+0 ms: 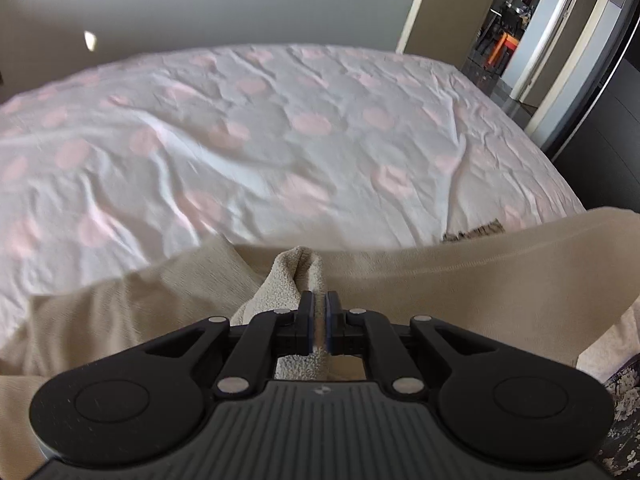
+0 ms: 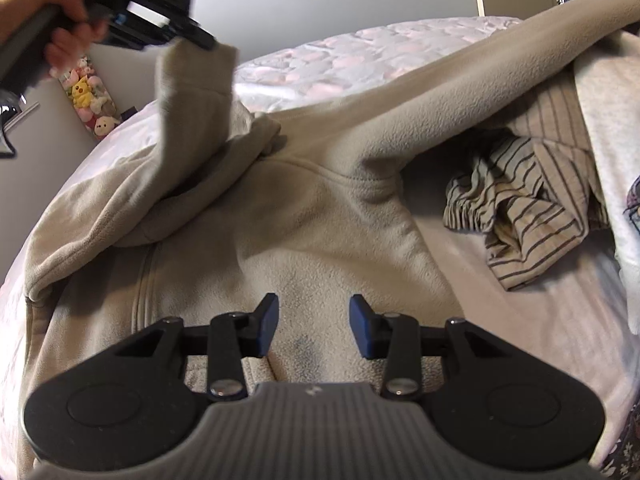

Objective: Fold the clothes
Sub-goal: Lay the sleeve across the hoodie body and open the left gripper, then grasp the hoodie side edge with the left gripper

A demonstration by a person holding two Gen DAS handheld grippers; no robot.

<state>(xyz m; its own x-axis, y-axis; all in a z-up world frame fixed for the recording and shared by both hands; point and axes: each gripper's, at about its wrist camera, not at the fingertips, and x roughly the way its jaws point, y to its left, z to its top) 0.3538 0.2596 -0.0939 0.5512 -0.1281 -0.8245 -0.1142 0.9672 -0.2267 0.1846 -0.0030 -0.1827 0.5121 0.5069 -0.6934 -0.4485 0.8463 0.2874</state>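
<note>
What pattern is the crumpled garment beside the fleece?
Tan with thin dark stripes, clearest in the right wrist view.

Beige fleece (image 2: 320,220), striped tan garment (image 2: 520,216), pink-dotted white sheet (image 1: 260,120).

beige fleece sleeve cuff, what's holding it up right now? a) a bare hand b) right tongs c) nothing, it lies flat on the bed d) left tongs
d: the left tongs are shut on the beige fleece sleeve cuff, lifting it off the bed, while the right tongs hover open above the fleece body.
</note>
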